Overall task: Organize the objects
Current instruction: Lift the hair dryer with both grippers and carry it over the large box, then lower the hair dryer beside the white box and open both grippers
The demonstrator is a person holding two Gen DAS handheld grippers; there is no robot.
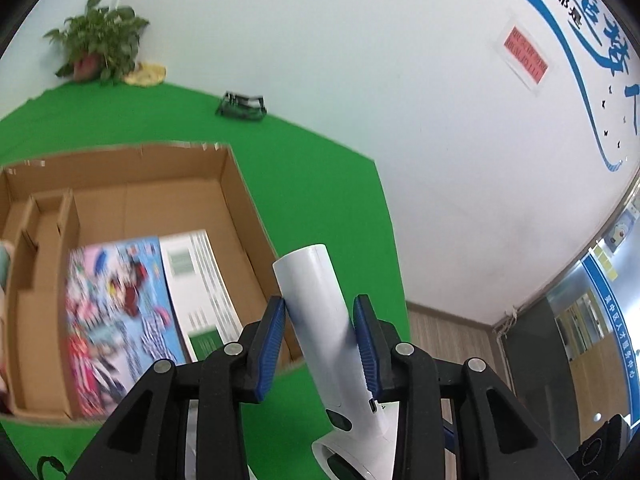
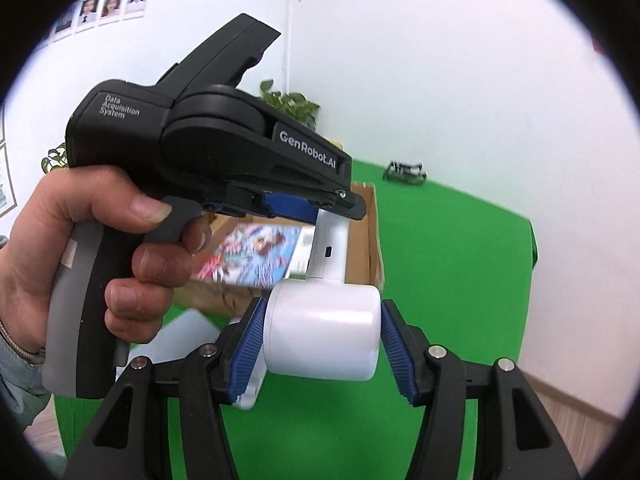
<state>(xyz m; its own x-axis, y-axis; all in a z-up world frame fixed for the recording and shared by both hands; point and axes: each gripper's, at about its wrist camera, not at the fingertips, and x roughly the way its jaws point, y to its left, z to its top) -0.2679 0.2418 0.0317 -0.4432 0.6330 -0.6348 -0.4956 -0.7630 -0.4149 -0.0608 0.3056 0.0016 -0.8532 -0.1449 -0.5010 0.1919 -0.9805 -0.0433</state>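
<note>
A white hair dryer (image 1: 308,280) hangs in the air above the green table, held by both grippers. My left gripper (image 1: 320,304) is shut on its round handle, with a blue pad pressed on each side. In the right wrist view the dryer's thick barrel (image 2: 324,336) sits between the blue pads of my right gripper (image 2: 322,308), which is shut on it. Above it, a hand (image 2: 80,232) holds the left gripper (image 2: 344,200), clamped on the handle (image 2: 330,248).
An open cardboard box (image 1: 240,208) lies on the green cloth to the left, holding a colourful book (image 1: 116,300) and a white booklet (image 1: 200,280). A potted plant (image 1: 100,44) and a small black object (image 1: 242,106) stand by the far wall. The table edge drops to wooden floor (image 1: 440,340) on the right.
</note>
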